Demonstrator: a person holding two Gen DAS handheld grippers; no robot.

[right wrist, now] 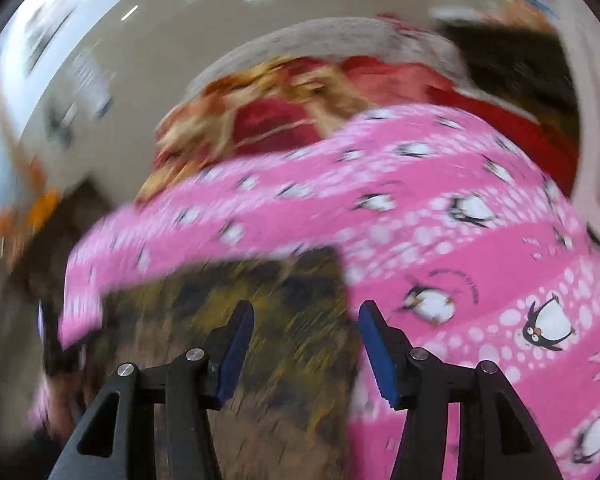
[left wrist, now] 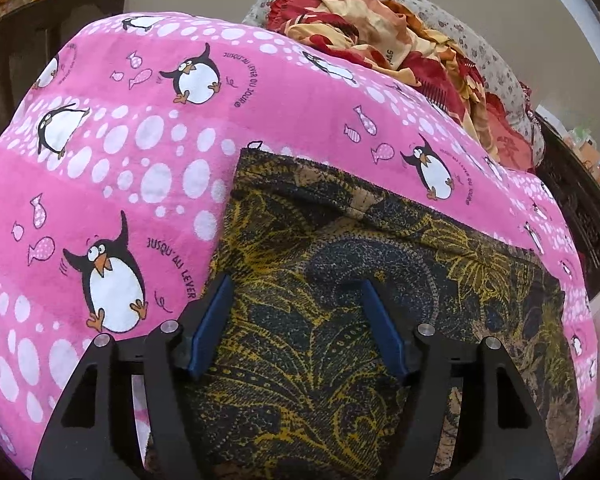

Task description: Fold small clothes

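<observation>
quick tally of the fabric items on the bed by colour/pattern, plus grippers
Pink penguin blanket: 1
Dark yellow-patterned cloth: 1
Red and cream floral fabric heap: 1
Grey floral pillow: 1
Grippers, both open: 2, left gripper, right gripper
Total: 6

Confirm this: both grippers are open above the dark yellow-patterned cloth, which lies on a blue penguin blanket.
Wrong colour: the penguin blanket is pink, as the left wrist view shows. The left gripper and right gripper are open above the dark yellow-patterned cloth.
</observation>
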